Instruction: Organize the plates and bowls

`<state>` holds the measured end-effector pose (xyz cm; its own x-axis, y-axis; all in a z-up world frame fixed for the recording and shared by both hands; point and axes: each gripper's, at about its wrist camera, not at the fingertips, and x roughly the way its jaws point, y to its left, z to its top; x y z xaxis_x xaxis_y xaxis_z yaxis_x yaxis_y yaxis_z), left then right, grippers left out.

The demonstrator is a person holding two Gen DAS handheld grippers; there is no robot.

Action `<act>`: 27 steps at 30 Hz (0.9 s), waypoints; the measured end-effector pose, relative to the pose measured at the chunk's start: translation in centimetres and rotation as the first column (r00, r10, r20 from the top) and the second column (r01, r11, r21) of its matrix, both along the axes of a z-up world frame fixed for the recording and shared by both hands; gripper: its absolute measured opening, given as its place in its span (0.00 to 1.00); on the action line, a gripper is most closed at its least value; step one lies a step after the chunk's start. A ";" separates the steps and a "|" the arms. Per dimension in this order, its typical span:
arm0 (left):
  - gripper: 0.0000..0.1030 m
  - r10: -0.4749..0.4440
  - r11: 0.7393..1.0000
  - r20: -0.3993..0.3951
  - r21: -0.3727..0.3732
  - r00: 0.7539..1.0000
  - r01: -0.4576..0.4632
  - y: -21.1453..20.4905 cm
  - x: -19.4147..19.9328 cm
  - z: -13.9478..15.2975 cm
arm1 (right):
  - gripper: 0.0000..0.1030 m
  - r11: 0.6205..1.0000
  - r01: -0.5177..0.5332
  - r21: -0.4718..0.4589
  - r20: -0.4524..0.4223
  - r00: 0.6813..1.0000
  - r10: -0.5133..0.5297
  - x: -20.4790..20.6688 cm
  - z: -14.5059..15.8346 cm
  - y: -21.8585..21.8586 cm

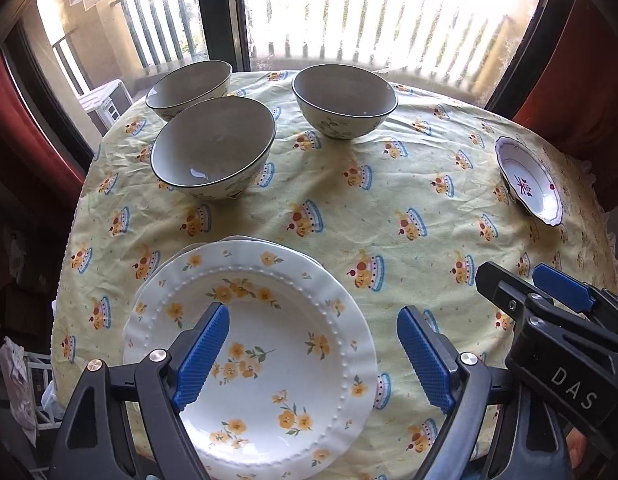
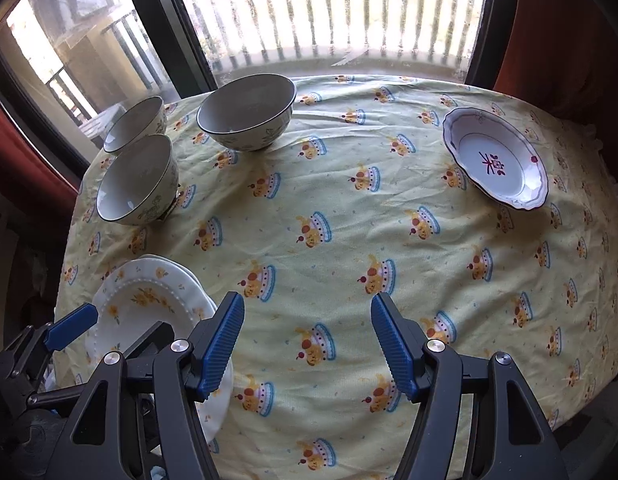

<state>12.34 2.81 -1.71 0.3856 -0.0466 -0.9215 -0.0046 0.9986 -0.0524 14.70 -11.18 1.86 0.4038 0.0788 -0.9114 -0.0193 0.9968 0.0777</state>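
The yellow-flowered plate [image 1: 251,356] lies at the near left edge of the counter [image 1: 389,216], on top of at least one more plate whose rim [image 1: 245,239] peeks out behind it, so a plate stack looks begun. Beyond that stack stand three bowls: the near bowl [image 1: 213,147], the far-left bowl [image 1: 189,89] just behind it, and the third bowl [image 1: 345,100] to their right; all are upright, empty and separate, none nested. Well to the right of the stack sits a small dish with a red mark [image 2: 495,158], alone near the counter's right edge. By my reading, the dish has yet to join the plates and the bowls have yet to be stacked.

The left tongs [image 1: 313,356] hover over the flowered plate with jaws spread wide and nothing between them. The right tongs [image 2: 307,344] hang to the right of the stack over bare tablecloth, likewise spread and empty.

Behind the bowls are a window and balcony railing [image 1: 369,20], with red curtains [image 1: 581,92] at the sides. Nothing lies between the stack and the dish; the bowls stand close together, which could crowd a grasp.
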 end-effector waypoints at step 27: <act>0.71 -0.050 0.999 0.075 0.000 0.996 0.051 -19.8 5.7 0.9 | 0.67 0.999 0.032 0.022 0.087 0.996 -0.034 5.0 1.9 -20.1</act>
<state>18.00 -16.95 -0.77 0.4504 -0.0693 -0.8902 0.0498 0.9974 -0.0524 19.67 -31.30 3.78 0.4845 0.0826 -0.8709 0.0060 0.9952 0.0978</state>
